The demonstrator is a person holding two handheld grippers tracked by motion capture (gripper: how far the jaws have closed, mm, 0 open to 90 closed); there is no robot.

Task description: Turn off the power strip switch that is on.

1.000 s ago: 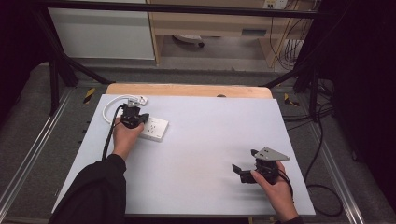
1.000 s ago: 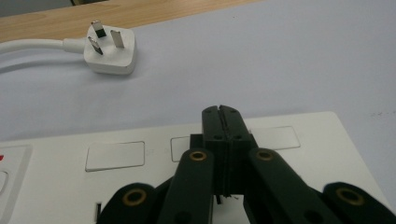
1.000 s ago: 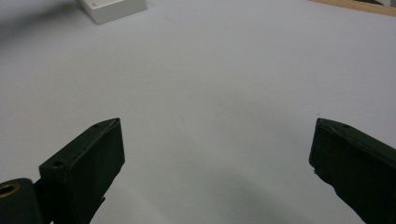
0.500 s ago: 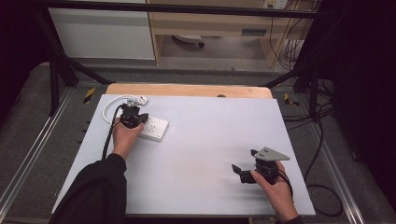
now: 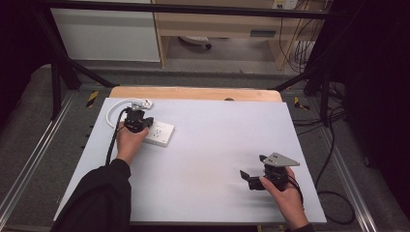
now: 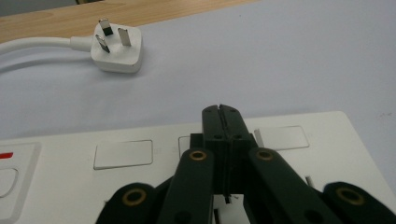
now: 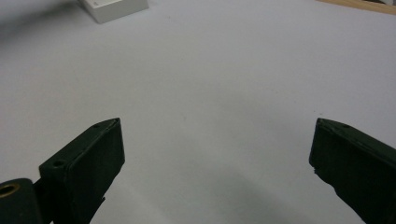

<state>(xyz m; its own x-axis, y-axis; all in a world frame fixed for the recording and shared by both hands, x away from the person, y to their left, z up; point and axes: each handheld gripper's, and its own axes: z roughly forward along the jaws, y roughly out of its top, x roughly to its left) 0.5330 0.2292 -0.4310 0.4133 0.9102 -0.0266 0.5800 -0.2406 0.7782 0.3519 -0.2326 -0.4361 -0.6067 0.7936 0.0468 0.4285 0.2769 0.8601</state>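
Left gripper (image 6: 220, 109) fingers pinched together, holding nothing, tips over power strip (image 5: 159, 133) at desk (image 5: 217, 145) far-left. Plug (image 6: 116, 46) lies just beyond, prongs up. Right gripper (image 5: 251, 178) fingers wide, well apart.

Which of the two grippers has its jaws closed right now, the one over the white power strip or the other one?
The left gripper, over the white power strip, has its jaws pressed together. The right gripper stands wide open above bare table.
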